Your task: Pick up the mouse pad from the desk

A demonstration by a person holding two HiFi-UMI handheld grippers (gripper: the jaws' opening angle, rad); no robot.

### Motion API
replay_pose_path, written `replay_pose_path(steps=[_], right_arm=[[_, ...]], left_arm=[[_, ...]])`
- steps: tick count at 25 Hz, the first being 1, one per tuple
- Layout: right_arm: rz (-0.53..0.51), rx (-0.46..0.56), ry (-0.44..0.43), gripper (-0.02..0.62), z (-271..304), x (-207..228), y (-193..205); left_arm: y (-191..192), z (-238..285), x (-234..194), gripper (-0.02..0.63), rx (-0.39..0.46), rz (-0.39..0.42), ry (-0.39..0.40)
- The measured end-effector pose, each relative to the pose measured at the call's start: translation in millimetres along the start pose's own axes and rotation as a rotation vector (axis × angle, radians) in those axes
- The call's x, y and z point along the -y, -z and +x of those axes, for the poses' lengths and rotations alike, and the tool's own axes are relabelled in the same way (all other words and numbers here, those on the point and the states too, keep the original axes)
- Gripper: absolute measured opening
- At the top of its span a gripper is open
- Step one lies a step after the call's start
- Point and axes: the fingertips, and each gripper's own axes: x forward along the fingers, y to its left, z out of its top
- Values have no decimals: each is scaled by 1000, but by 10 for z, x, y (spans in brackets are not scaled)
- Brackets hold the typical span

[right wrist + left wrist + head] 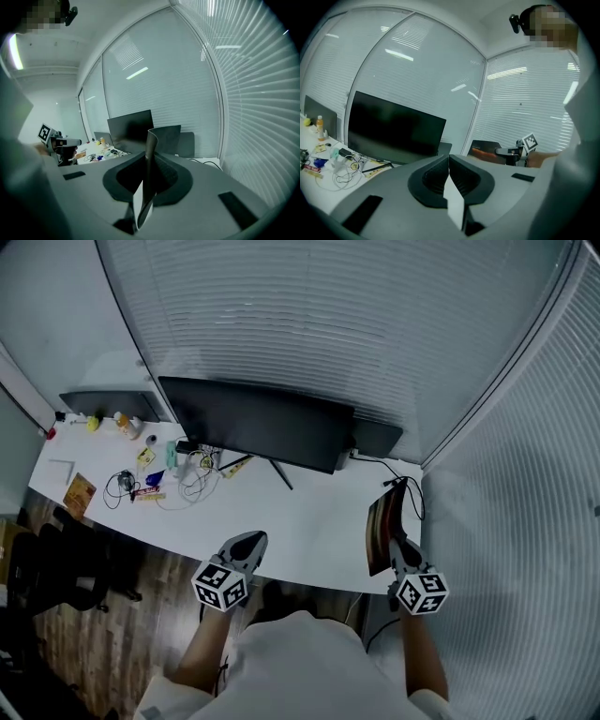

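Head view: taken from high over the worktop (309, 521), aimed steeply down, monitor (258, 427) at the far side. Left gripper view: shot near-level along the left tool (449, 161) from in front of the monitor. Right gripper view: shot along the right tool (149, 161) from beyond the monitor's right end. Monitor shared by all.

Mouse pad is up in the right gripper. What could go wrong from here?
The right gripper pinches the mouse pad by one edge only; it curls above the jaws, so it might slip or flop. The black cable lies just beyond it and could snag. The left gripper is shut and empty.
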Motion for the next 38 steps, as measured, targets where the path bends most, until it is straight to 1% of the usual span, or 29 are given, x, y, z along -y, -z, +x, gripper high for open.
replay_pose_path(steps=[5, 9, 14, 19, 24, 31, 38], right_arm=[[-9, 7, -20, 48, -3, 86, 21], [-17, 14, -39, 48, 22, 82, 2], [-14, 29, -36, 48, 35, 66, -37], [-12, 52, -22, 48, 69, 36, -130], [-26, 62, -19, 48, 114, -6, -203], [-36, 70, -27, 48, 201, -59, -268], [-36, 72, -31, 48, 280, -78, -332]], left_arm=[[-36, -85, 67, 18, 13, 21, -54], [-35, -151, 56, 18, 25, 16, -86], [-35, -213, 44, 18, 20, 39, -93], [-60, -244, -58, 18, 12, 66, -98], [-109, -249, -160, 18, 20, 73, -97], [-125, -213, -234, 18, 26, 66, -97], [-209, -180, -285, 18, 48, 38, -100]])
